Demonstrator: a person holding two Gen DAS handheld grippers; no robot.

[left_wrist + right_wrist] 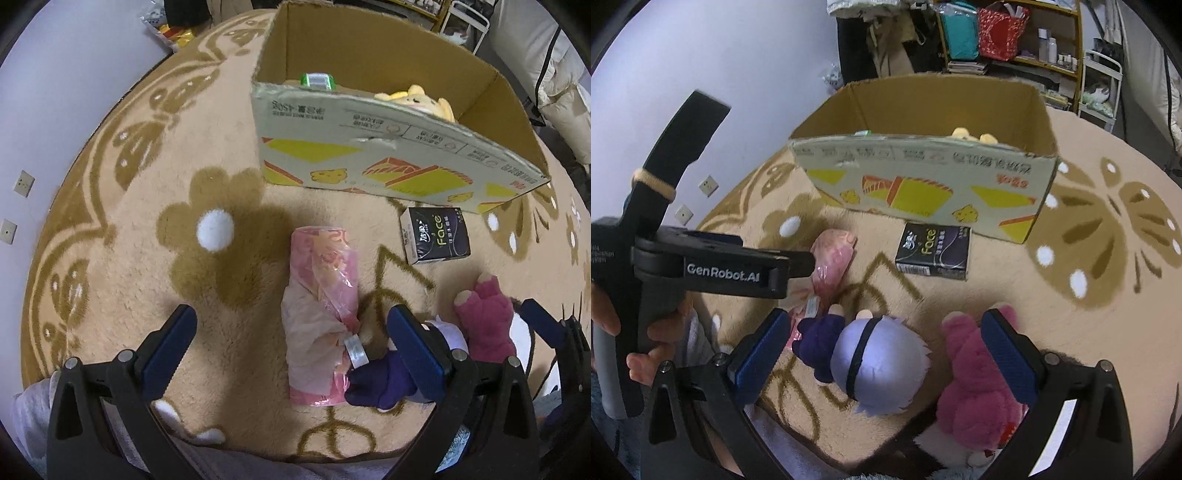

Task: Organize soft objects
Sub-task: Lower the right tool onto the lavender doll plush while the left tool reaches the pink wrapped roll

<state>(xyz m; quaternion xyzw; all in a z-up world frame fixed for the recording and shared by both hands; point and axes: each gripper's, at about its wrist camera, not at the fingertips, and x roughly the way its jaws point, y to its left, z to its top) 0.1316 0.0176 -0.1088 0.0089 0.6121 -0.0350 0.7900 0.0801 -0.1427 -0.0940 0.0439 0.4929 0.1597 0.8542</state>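
We are holding the left hand-held gripper wide open, empty, straddling the pink roll for a grab; the right hand-held gripper is gaping around the purple-haired doll, box waiting at twelve o'clock.

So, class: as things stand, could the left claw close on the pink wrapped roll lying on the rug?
Probably yes. The left claw is open, with the pink wrapped roll lying lengthwise between its fingers. Nothing covers the roll; only the purple doll's arm touches its near end.
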